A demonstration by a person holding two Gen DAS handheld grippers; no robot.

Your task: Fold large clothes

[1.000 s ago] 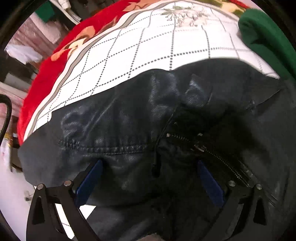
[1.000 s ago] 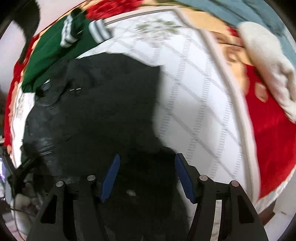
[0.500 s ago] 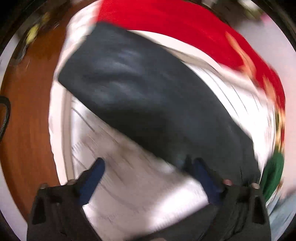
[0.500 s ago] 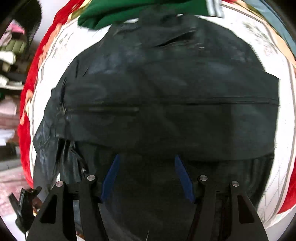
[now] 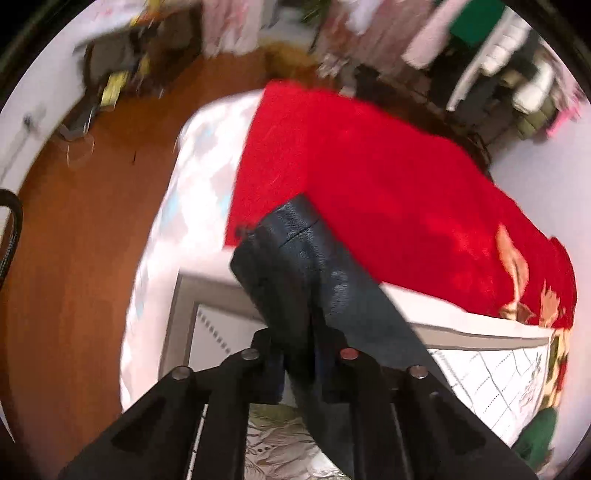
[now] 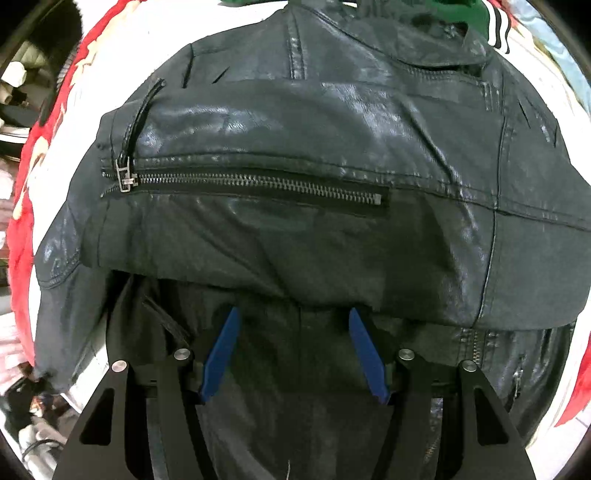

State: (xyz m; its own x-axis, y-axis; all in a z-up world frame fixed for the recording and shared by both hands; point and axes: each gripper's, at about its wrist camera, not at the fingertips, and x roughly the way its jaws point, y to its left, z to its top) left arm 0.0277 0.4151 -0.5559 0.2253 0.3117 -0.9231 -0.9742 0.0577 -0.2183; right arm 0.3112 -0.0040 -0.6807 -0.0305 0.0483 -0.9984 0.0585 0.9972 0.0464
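Observation:
A black leather jacket [image 6: 295, 229] lies spread on the bed and fills the right wrist view, with a zipped pocket [image 6: 251, 184] across its middle. My right gripper [image 6: 293, 332] is open, its blue fingers [image 6: 221, 347] just above the jacket's lower part. My left gripper [image 5: 299, 365] is shut on a sleeve or edge of the jacket [image 5: 295, 266], which sticks up and forward between the jaws, lifted above the bed.
The bed carries a red blanket [image 5: 369, 192] and a white checked cover [image 5: 491, 373]. A green garment [image 6: 476, 14] lies beyond the jacket's collar; it also shows in the left wrist view [image 5: 539, 435]. Wooden floor [image 5: 74, 240] and clothes racks [image 5: 480, 44] lie beyond the bed.
My left gripper has swung away from the jacket's zip, closed on a piece of the jacket and lifted it. My right gripper has moved in over the jacket, staying open.

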